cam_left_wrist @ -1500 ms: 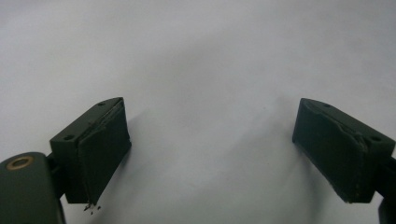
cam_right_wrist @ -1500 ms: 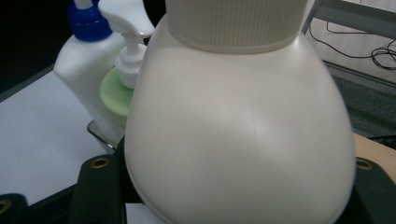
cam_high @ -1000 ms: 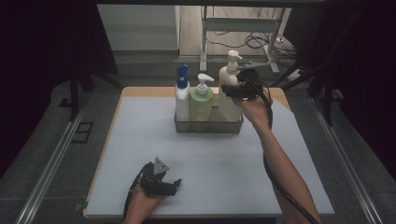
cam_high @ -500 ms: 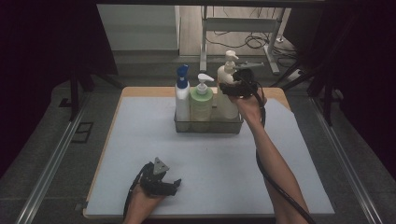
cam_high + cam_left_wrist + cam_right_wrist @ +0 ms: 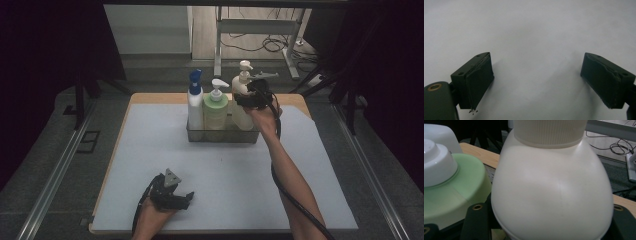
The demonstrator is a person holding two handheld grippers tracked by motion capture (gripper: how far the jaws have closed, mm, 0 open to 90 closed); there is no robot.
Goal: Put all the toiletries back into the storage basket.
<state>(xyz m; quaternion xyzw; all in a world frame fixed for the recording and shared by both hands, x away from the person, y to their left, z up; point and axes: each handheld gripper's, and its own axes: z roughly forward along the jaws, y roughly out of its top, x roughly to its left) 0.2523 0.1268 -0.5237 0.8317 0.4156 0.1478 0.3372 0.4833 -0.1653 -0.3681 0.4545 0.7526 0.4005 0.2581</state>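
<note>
We hold the cream bottle [image 5: 242,102] in the tray [image 5: 222,136] beside the green bottle [image 5: 215,111], right gripper [image 5: 246,101] fingers clamped round its shoulder for steadiness; left gripper [image 5: 186,199] rests on the table [image 5: 150,150], fingers apart.

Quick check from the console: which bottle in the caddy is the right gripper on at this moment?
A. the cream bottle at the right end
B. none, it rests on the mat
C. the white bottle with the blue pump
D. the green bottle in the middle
A: the right gripper sits against the cream bottle, whose body lies between its jaws in the right gripper view.
</note>
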